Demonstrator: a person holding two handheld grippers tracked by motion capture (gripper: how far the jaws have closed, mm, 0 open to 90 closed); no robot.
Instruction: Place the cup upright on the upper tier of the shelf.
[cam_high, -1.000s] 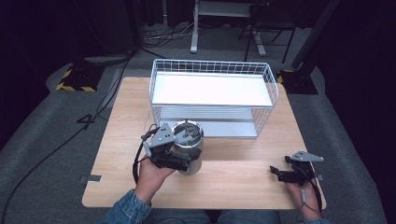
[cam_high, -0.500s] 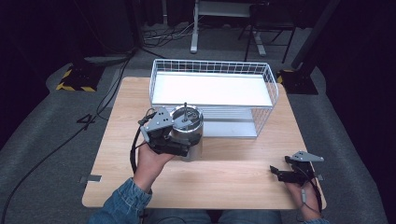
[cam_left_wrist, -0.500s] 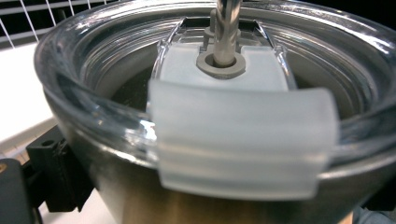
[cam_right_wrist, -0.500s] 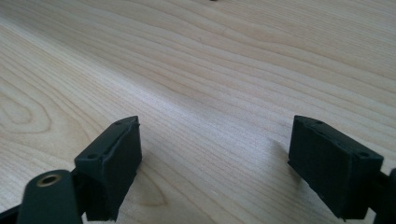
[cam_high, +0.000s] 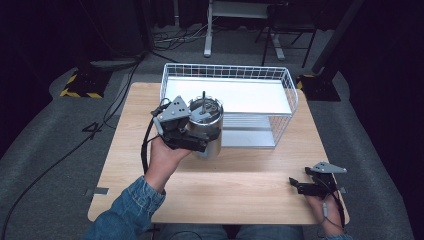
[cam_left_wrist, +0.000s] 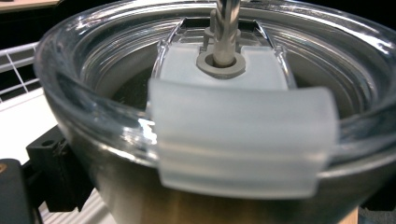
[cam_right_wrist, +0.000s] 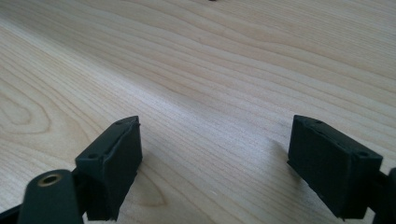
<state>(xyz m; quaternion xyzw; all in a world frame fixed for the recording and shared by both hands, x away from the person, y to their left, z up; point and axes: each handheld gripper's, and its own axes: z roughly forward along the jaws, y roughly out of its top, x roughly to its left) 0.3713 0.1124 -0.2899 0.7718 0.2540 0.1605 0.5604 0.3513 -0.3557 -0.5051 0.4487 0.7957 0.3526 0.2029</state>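
Note:
A steel tumbler (cam_high: 213, 134) with a clear lid and a straw (cam_high: 204, 98) is held just in front of the white wire basket (cam_high: 228, 68). My left gripper (cam_high: 199, 141) is shut on the tumbler's side, a hand behind it. In the left gripper view the clear lid (cam_left_wrist: 243, 140) and the straw (cam_left_wrist: 227, 28) are very close, with a black jaw at the tumbler's left. My right gripper (cam_high: 299, 186) rests on the wooden table (cam_high: 240, 190) at the front right. It is open, and bare wood lies between its jaws in the right gripper view (cam_right_wrist: 215, 172).
The basket stands at the back of the table, with a white floor (cam_high: 235, 95). The table's edges are near both hands. Past the table there is grey carpet with cables (cam_high: 115, 110) and dark stands.
My left gripper has carried the tumbler away from the person, toward the basket's front wall. The right gripper has stayed where it was.

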